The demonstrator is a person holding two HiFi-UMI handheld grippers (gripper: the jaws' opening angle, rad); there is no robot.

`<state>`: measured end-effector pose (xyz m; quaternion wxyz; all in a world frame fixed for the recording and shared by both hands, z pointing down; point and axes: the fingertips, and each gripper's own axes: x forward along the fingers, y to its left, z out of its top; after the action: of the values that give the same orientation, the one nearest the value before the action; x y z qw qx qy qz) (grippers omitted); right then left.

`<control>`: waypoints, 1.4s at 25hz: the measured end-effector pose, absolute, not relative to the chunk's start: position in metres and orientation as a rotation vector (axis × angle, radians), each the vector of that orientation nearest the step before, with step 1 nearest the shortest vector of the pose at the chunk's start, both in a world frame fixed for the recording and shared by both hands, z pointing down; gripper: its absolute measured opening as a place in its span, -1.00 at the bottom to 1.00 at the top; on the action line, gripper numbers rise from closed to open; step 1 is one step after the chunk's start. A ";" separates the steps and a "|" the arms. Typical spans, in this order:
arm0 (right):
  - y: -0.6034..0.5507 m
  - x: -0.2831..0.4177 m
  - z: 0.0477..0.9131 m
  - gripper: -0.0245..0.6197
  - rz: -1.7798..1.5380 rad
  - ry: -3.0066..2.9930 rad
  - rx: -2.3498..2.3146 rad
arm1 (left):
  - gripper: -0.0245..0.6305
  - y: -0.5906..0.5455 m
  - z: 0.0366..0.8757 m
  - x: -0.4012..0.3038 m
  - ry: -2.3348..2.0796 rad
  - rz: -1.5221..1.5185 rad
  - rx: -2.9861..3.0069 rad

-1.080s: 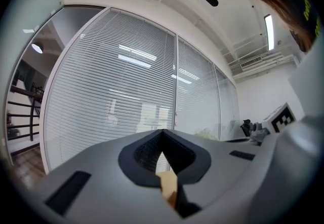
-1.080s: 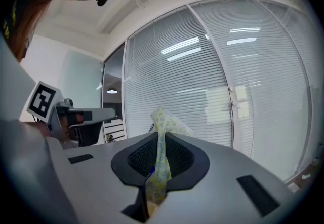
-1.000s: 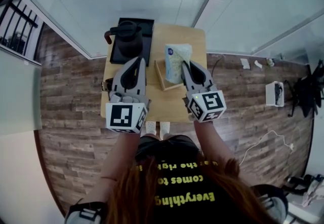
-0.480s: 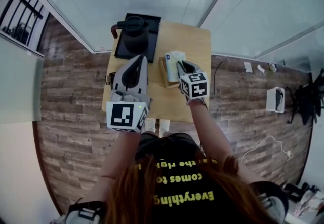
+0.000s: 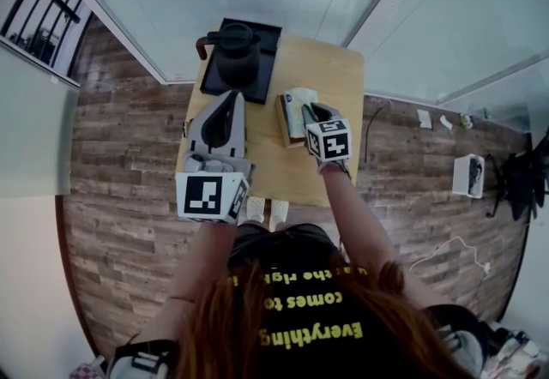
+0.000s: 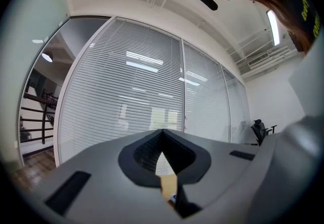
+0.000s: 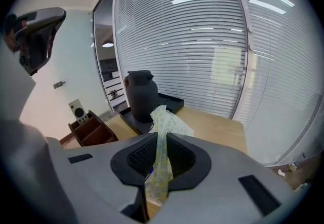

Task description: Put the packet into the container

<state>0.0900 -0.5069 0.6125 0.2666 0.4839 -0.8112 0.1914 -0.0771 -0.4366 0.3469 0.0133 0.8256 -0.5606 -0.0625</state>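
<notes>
A pale packet (image 5: 297, 101) with a small flower print stands upright in my right gripper (image 5: 307, 111), which is shut on its top edge. It hangs over the light wooden container (image 5: 280, 118) in the middle of the table (image 5: 336, 77); how deep it reaches inside is hidden. In the right gripper view the packet (image 7: 163, 126) is pinched thin between the pads and fans out beyond the right gripper (image 7: 160, 159). My left gripper (image 5: 230, 98) hovers to the left of the container, its jaws together and empty. The left gripper (image 6: 162, 133) points at the glass wall.
A black kettle (image 5: 237, 51) stands on a black tray (image 5: 270, 60) at the table's far left corner, also seen as kettle (image 7: 141, 95) and tray (image 7: 172, 101). A dark brown organiser (image 7: 91, 129) sits at the left. Glass walls with blinds stand behind the table.
My right gripper has moved forward and down with the packet, bringing it low over the container. The left gripper has barely moved.
</notes>
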 end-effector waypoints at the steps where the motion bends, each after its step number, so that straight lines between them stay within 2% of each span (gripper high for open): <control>1: -0.506 0.089 0.614 -0.78 0.513 -2.187 1.302 | -0.93 -0.437 0.346 -0.079 -1.756 -0.195 2.571; 4: -0.506 0.086 0.620 -0.71 0.558 -2.190 1.290 | -0.93 -0.438 0.342 -0.082 -1.769 -0.200 2.570; 7: -0.508 0.087 0.619 -0.38 0.590 -2.206 1.311 | -0.93 -0.441 0.342 -0.082 -1.769 -0.201 2.571; 10: -0.508 0.086 0.612 -0.37 0.584 -2.227 1.311 | -0.93 -0.443 0.342 -0.080 -1.760 -0.199 2.574; 12: -0.506 0.086 0.605 -0.40 0.569 -2.242 1.315 | -0.93 -0.444 0.342 -0.077 -1.751 -0.195 2.579; 13: -0.505 0.087 0.602 -0.69 0.552 -2.248 1.323 | -0.93 -0.445 0.343 -0.076 -1.746 -0.192 2.582; 14: -0.503 0.087 0.599 -0.85 0.532 -2.252 1.329 | -0.93 -0.445 0.343 -0.074 -1.742 -0.188 2.585; 15: -0.501 0.087 0.597 -0.87 0.517 -2.257 1.332 | -0.93 -0.445 0.344 -0.073 -1.739 -0.185 2.586; 23: -0.493 0.080 0.566 -0.88 0.506 -2.371 1.347 | -0.93 -0.448 0.350 -0.068 -1.730 -0.184 2.597; 30: -0.489 0.060 0.448 -0.88 0.092 -2.613 1.417 | -0.93 -0.448 0.344 -0.059 -1.702 -0.174 2.622; 35: -0.471 0.048 0.379 -0.88 -0.073 -2.712 1.449 | -0.93 -0.445 0.344 -0.054 -1.690 -0.169 2.641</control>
<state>0.0485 -0.4715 0.3789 0.0330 0.4708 -0.8813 -0.0238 -0.0537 -0.4449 0.3444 0.0007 0.8411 -0.5383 -0.0538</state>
